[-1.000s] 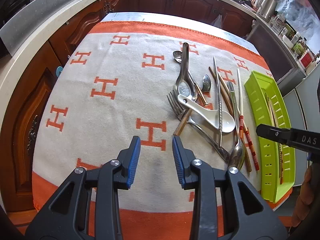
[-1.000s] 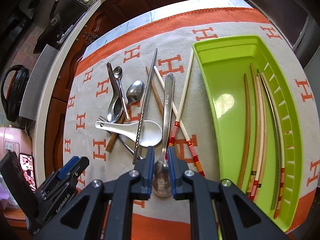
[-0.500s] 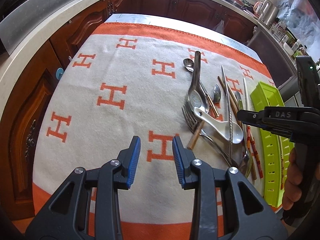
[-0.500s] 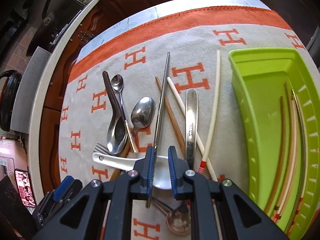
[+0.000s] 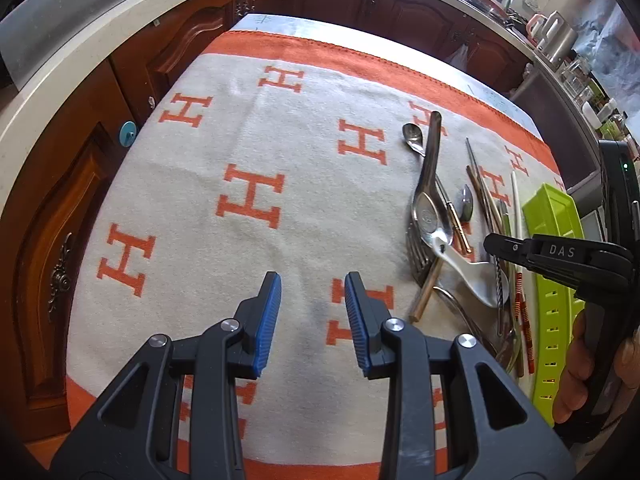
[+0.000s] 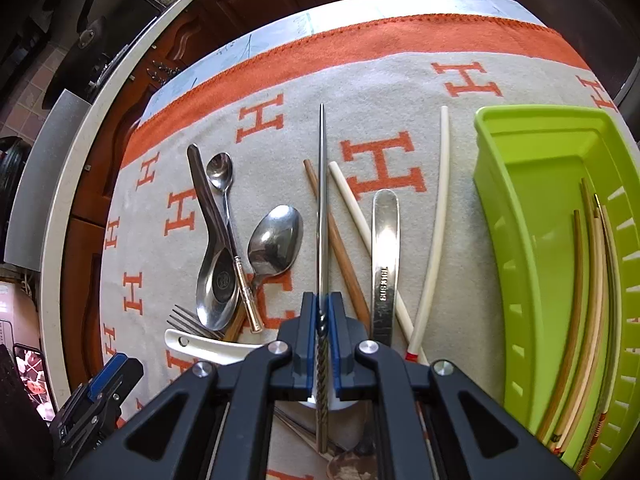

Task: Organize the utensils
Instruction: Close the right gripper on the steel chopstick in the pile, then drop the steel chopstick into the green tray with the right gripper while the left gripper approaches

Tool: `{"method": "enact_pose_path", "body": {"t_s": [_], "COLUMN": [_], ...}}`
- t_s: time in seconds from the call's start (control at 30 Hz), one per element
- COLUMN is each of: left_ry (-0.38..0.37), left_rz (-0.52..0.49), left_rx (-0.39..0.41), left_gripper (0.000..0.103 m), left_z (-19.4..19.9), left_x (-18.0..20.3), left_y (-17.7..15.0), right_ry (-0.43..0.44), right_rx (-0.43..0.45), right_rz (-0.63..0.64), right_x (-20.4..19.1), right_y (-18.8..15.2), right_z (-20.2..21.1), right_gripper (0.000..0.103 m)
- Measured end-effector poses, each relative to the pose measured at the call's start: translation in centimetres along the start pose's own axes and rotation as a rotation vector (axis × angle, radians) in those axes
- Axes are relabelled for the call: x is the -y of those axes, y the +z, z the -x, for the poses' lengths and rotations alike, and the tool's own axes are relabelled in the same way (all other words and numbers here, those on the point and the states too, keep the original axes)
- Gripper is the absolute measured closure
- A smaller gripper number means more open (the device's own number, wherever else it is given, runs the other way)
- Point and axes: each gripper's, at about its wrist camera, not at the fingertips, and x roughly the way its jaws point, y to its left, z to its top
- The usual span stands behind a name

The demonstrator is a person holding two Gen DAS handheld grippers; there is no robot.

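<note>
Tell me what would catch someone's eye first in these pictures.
First, the right gripper, its fingers shut on a twisted metal chopstick amid the utensil pile. Next, the lime-green tray to the right, with chopsticks already inside. The left gripper hangs open over the H-patterned cloth.

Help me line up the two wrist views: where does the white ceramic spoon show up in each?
Left wrist: the white ceramic spoon lies right of centre, in the utensil pile, under the right gripper.
Right wrist: lower left, its handle juts out left of the gripper's fingers; bowl mostly hidden.
Shared landmark: the green tray.
</note>
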Motion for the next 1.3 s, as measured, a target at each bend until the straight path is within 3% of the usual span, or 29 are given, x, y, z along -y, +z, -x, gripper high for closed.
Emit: {"method": "enact_pose_path", "body": {"t_s": [0.37,0.5,0.67,0.97,1.3], "left_ry": [-0.056,-0.089,-0.139,-0.204,-0.178], "left_rz": [-0.075,-0.137,-0.222,-0.380,-0.449], "left_rx": [-0.002,-0.003,-0.019,-0.052,-0.070], "left_gripper": [0.073,0.073,0.073,0.073,0.073], "left_z": [1.4,2.0,2.0,-0.6,-5.5], "left_x": [3.7,6.4,10.8,18.3,22.4], "left_y": [-0.7,-1.1,-1.4,-0.1,2.0], "right_ry": [0.098,0.073,-0.029,-0.129,-0.057], "right_rx": [0.112,0.149,0.179,0.146,0.184], "right_rz": [-0.022,-0.049,-0.079,-0.120,-0.139], "right_x": [3.1,5.6,8.8,13.3,14.8], "right_y": [-1.8,-2.7,-3.9,-5.4,-6.7], "right_z": [6.8,9.2,11.1,11.1,12.0], "right_gripper": [0.097,0.097,0.097,0.096,0.093]}}
